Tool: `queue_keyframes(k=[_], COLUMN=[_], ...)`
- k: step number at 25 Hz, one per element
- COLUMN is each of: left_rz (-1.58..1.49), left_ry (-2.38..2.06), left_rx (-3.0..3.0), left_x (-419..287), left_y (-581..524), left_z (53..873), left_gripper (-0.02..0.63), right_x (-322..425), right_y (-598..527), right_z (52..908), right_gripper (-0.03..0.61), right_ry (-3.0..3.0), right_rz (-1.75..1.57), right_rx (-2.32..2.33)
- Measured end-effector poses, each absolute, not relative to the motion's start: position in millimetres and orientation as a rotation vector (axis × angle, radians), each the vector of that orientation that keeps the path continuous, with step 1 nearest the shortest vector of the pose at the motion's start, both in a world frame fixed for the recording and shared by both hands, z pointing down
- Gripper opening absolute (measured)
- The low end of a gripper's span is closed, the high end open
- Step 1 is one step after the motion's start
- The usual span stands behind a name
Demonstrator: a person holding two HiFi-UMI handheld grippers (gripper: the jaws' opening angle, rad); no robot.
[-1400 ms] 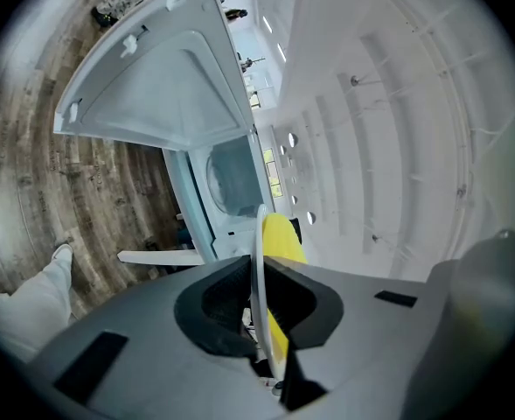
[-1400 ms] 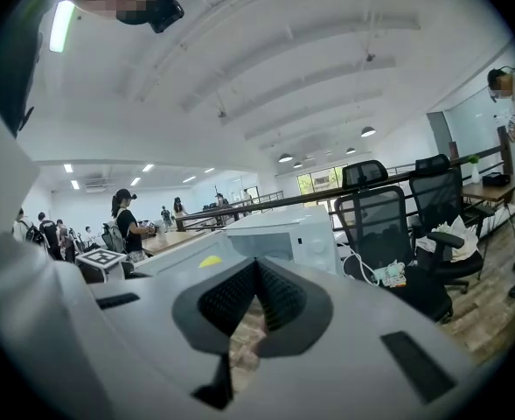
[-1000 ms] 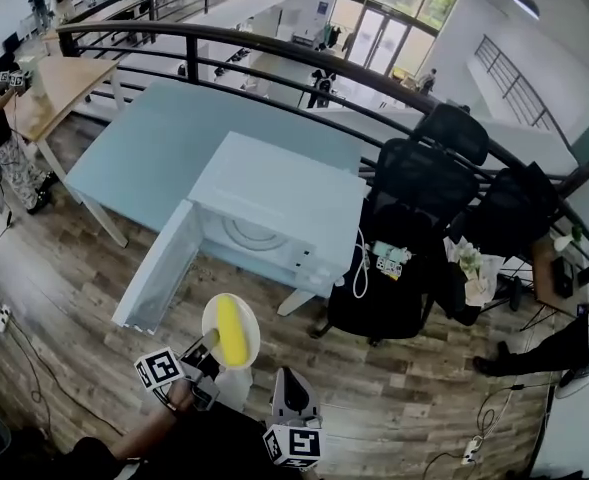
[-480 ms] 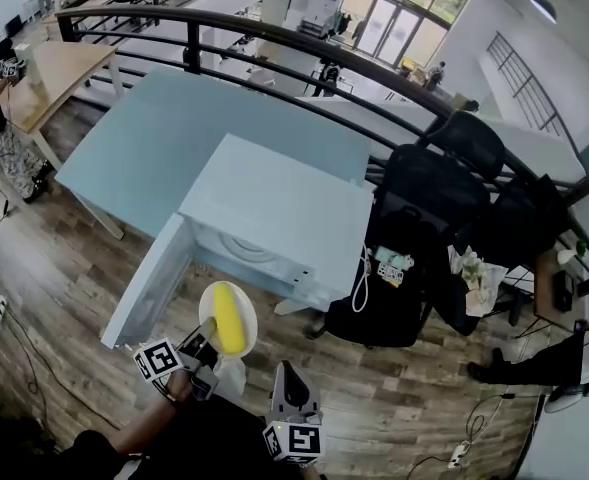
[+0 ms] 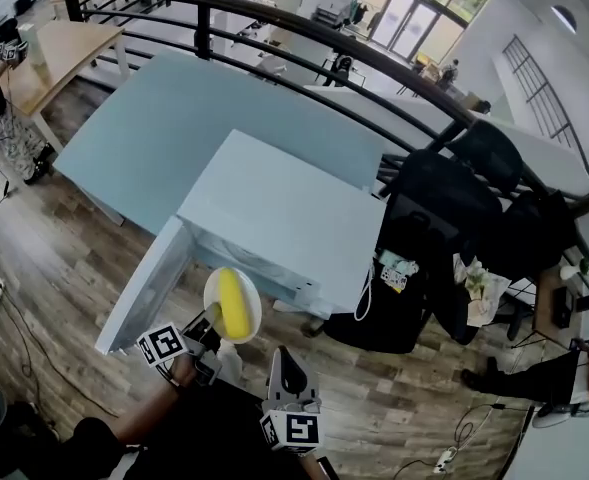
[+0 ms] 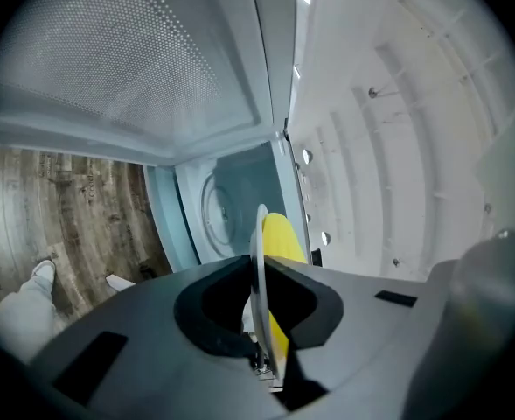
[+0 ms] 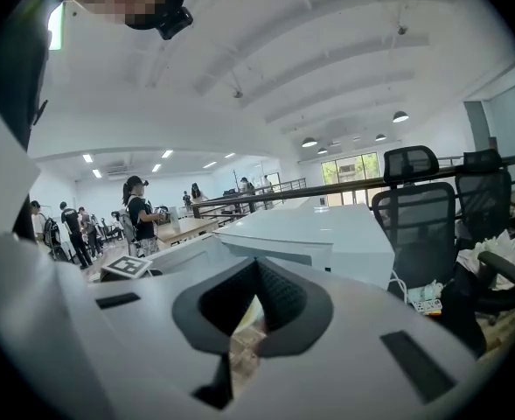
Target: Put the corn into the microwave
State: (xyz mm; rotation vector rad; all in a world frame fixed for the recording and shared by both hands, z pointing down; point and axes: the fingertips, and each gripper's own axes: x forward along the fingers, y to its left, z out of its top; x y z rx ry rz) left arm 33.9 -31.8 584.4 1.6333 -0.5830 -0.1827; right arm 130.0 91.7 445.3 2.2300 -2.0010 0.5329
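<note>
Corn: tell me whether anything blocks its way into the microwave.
Nothing visible does. The left gripper holds the plate with the corn just before the microwave mouth. The door stands swung open at the left, off the path, and the cavity shows only its turntable.

An open-plan office on an upper level: black mesh office chairs [image 5: 444, 203] crowd beside a long pale table [image 5: 164, 118], a wooden desk [image 5: 59, 48] stands further off, a black railing [image 5: 304, 33] overlooks a lower floor with a glass entrance [image 5: 414, 13], and people [image 7: 139, 213] stand among desks behind
</note>
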Motion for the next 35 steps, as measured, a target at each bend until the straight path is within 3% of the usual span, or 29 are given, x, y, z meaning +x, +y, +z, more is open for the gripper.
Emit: queue_keyframes(k=[16,35], left_rz=[-0.213,-0.34], left_ry=[-0.672,-0.87], left_rx=[1.631,1.541], left_x=[35.5,61.4], left_y=[-63.3,-89.1], left_z=[603.5,625.6], left_gripper=[0.028,0.028], right_x=[92.1,110.2], right_y=[29.3,-11.1], right_z=[445.4,454.4], right_gripper=[0.008,0.008], right_ry=[-2.227,-2.402], right_rz=[0.492,0.489], right_rx=[1.914,1.516])
